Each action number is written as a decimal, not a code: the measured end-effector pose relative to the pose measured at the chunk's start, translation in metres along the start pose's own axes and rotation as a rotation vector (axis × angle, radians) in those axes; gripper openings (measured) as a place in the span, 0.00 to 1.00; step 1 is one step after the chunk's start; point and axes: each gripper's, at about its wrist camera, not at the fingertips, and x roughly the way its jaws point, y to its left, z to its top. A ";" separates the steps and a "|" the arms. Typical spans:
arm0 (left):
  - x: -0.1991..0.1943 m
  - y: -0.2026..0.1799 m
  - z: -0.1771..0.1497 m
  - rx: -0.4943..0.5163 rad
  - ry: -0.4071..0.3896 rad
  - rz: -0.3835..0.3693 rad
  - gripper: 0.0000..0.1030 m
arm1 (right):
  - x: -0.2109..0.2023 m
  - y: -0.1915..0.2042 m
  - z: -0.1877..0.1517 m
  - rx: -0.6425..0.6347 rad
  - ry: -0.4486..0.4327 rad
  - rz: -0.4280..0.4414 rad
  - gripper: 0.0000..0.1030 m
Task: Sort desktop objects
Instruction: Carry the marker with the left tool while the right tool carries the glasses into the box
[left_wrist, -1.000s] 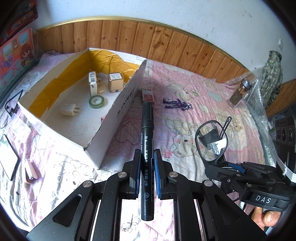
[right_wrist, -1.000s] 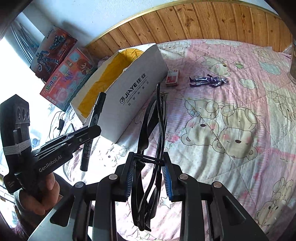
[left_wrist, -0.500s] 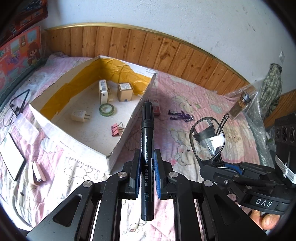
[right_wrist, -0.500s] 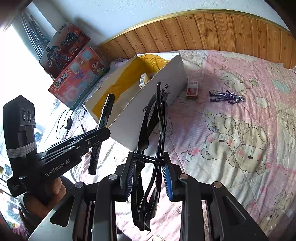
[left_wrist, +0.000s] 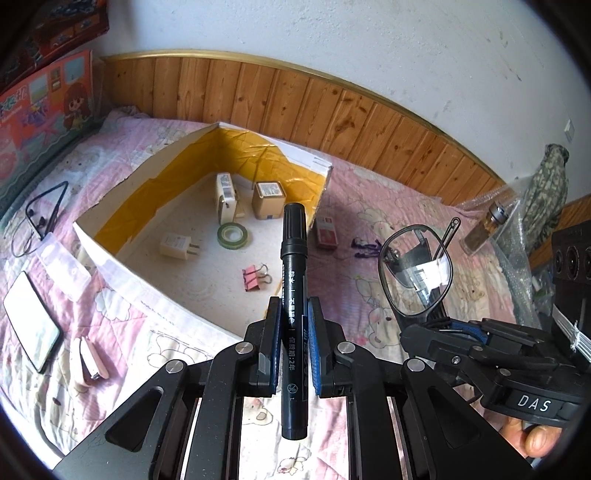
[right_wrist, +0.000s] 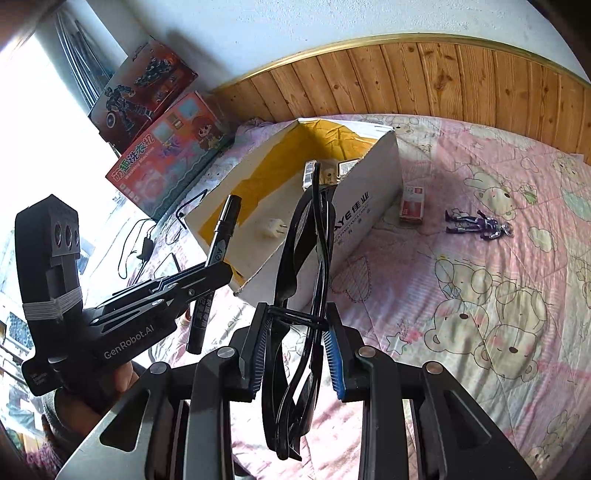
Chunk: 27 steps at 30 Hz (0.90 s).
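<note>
Bed (left_wrist: 373, 206) carries an open cardboard box (left_wrist: 122, 206) already holding a plug, tape roll, binder clip and two small cartons. Still loose on the quilt: a phone (left_wrist: 31, 321), a red packet (left_wrist: 325, 232) and a toy figure (right_wrist: 478, 224).

Left claw (left_wrist: 294, 328) is clamped on a black marker (left_wrist: 293, 258), tilted down toward the box. Right claw (right_wrist: 295, 332), just beside it, grips folded glasses (right_wrist: 314, 236), angled likewise. Judged about halfway; both items are not yet dropped in.
</note>
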 end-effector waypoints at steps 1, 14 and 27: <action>0.000 0.002 0.003 -0.002 -0.004 0.002 0.12 | 0.001 0.001 0.002 -0.003 0.000 0.002 0.29; 0.004 0.030 0.035 -0.028 -0.025 0.015 0.12 | 0.017 0.017 0.036 -0.047 -0.002 0.008 0.29; 0.017 0.047 0.067 -0.030 -0.026 0.032 0.12 | 0.042 0.035 0.065 -0.098 0.007 0.018 0.29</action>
